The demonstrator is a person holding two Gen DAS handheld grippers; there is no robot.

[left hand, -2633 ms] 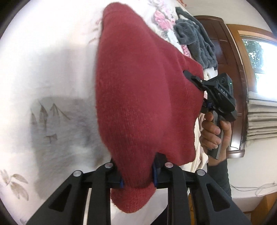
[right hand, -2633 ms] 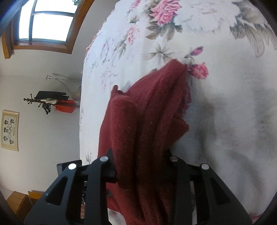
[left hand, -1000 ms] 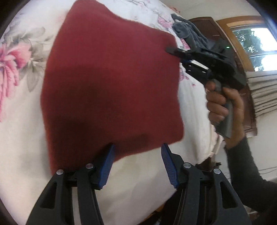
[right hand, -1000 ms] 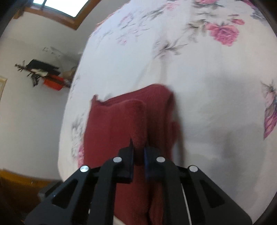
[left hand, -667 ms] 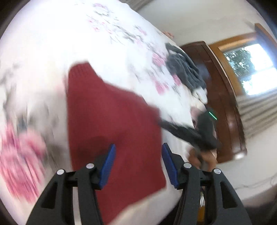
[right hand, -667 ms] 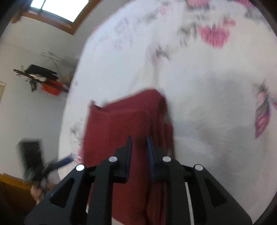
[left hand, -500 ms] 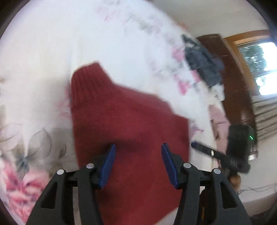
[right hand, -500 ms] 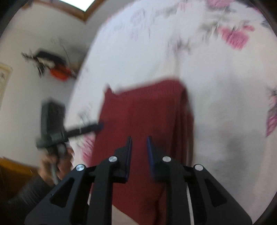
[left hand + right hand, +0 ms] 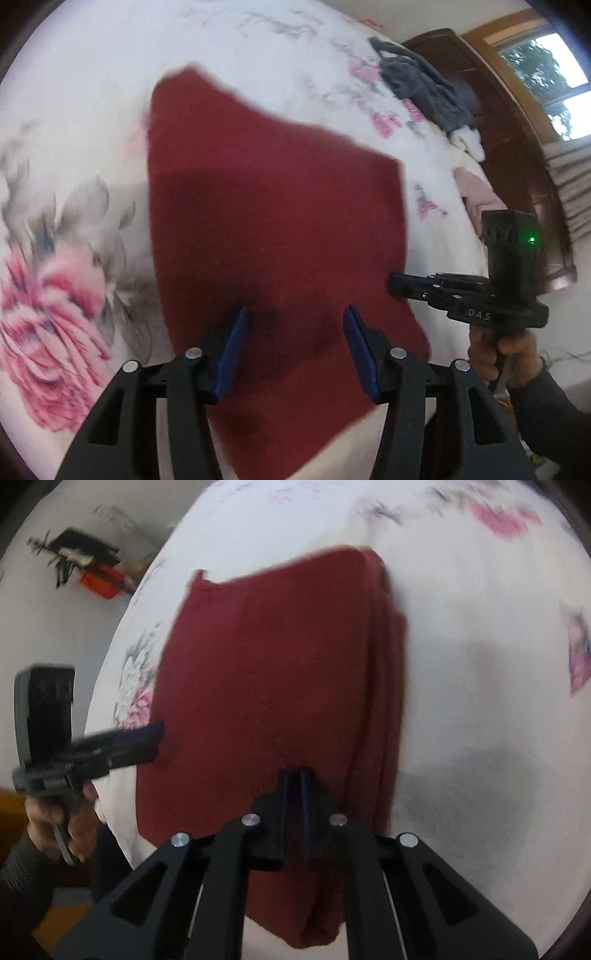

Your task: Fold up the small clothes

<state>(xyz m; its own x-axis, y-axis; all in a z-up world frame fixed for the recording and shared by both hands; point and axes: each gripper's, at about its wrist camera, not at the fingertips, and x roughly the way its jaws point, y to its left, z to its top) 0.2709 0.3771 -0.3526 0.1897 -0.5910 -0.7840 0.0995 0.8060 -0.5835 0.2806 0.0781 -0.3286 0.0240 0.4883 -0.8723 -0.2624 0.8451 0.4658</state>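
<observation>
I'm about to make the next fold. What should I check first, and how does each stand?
1. Sweater flat on the bed: ok.
2. Left gripper open, holding nothing: ok.
3. Right gripper free of cloth: ok, jaws nearly shut on nothing.
4. Right-hand edges aligned: not ok, layers stagger.
5. Near hem fully on the bed: cannot tell.
6. Grey clothes clear of the sweater: ok.

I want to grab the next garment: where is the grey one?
In the left wrist view, the grey garment lies bunched at the upper right of the floral bedspread, by the dark wooden headboard.
</observation>
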